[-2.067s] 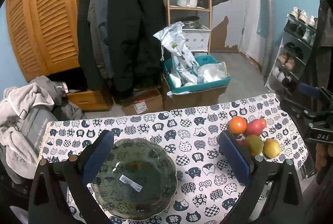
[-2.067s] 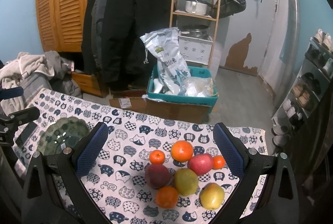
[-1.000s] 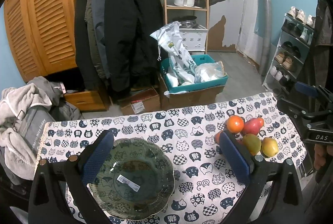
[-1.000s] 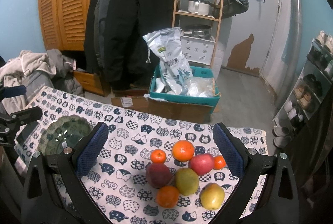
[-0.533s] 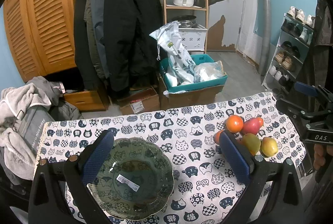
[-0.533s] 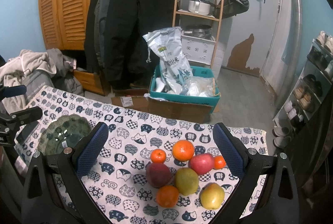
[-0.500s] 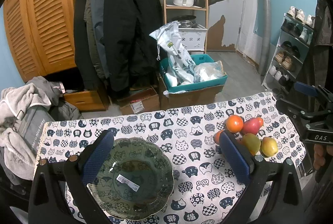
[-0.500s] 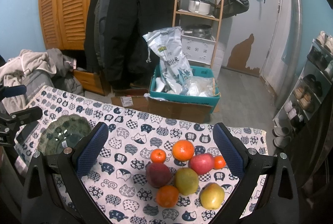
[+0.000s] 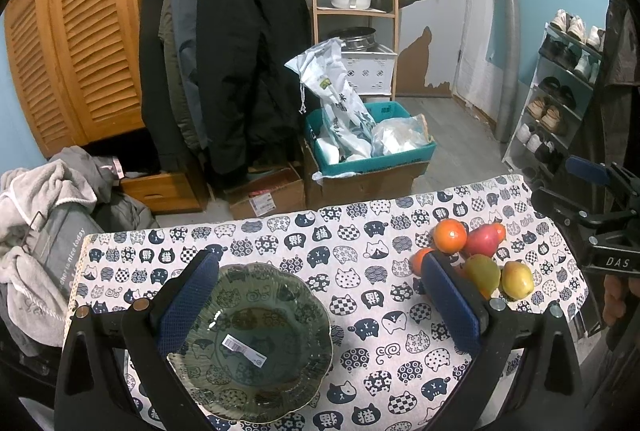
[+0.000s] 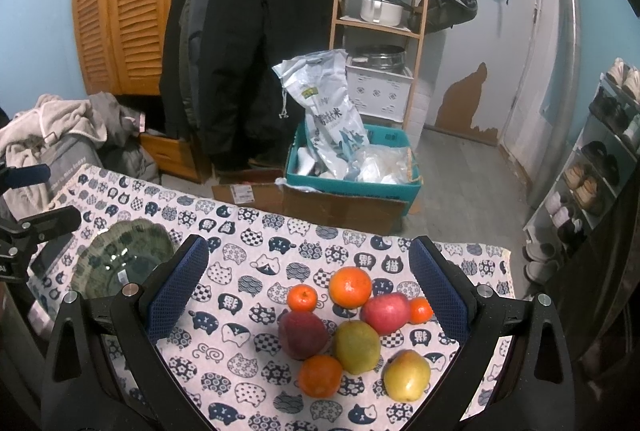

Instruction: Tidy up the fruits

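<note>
A dark green glass bowl (image 9: 256, 371) with a white sticker sits on the cat-print tablecloth (image 9: 360, 243). My left gripper (image 9: 316, 295) hovers open above the bowl, holding nothing. A cluster of fruit lies at the table's right end: a large orange (image 10: 350, 287), a small orange (image 10: 302, 298), a red apple (image 10: 386, 312), a dark red apple (image 10: 302, 333), a green pear (image 10: 357, 347), a yellow pear (image 10: 407, 375) and another orange (image 10: 320, 375). My right gripper (image 10: 308, 295) hangs open above the fruit. The same bowl (image 10: 120, 259) shows at the left in the right wrist view.
Beyond the table's far edge stand cardboard boxes (image 9: 360, 187), a teal bin with bags (image 10: 352, 167), hanging coats (image 9: 224, 51) and a wooden shelf (image 10: 380, 11). A pile of clothes (image 9: 36, 215) lies at the left, a shoe rack (image 9: 560, 103) at the right.
Both grippers have drifted only slightly; the left view pulled back a little from the bowl. Bowl and fruit lie where they were.
</note>
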The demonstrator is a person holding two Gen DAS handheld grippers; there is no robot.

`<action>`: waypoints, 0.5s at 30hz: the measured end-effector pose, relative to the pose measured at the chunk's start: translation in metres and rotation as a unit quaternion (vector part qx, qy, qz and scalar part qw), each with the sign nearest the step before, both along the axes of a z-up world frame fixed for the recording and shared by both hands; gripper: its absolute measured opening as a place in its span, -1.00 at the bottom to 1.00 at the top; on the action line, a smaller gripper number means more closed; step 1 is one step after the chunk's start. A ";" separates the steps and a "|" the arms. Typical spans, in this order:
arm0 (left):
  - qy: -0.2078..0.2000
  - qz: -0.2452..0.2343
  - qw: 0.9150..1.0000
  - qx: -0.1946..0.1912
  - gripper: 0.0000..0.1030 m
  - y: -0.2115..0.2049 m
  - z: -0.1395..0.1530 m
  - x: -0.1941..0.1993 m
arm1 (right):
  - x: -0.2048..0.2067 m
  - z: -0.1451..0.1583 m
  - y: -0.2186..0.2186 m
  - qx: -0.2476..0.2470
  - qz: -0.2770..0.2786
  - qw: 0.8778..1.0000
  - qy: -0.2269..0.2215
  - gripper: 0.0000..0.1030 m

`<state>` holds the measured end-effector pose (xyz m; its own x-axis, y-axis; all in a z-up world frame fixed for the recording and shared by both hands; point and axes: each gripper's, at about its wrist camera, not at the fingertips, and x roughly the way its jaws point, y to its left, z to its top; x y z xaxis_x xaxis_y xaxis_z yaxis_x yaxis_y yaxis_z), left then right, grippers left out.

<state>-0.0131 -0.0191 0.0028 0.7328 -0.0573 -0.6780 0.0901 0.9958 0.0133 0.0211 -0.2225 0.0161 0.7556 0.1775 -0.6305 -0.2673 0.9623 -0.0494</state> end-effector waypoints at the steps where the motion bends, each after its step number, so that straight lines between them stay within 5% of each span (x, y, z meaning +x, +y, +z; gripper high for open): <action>1: 0.000 -0.001 1.000 0.001 0.98 -0.002 0.000 -0.001 | 0.000 -0.001 -0.002 0.001 -0.001 1.000 0.000 0.91; 15: 0.010 -0.022 1.000 0.006 0.98 -0.018 -0.005 0.010 | -0.003 -0.003 -0.027 -0.004 -0.016 1.000 0.002 0.91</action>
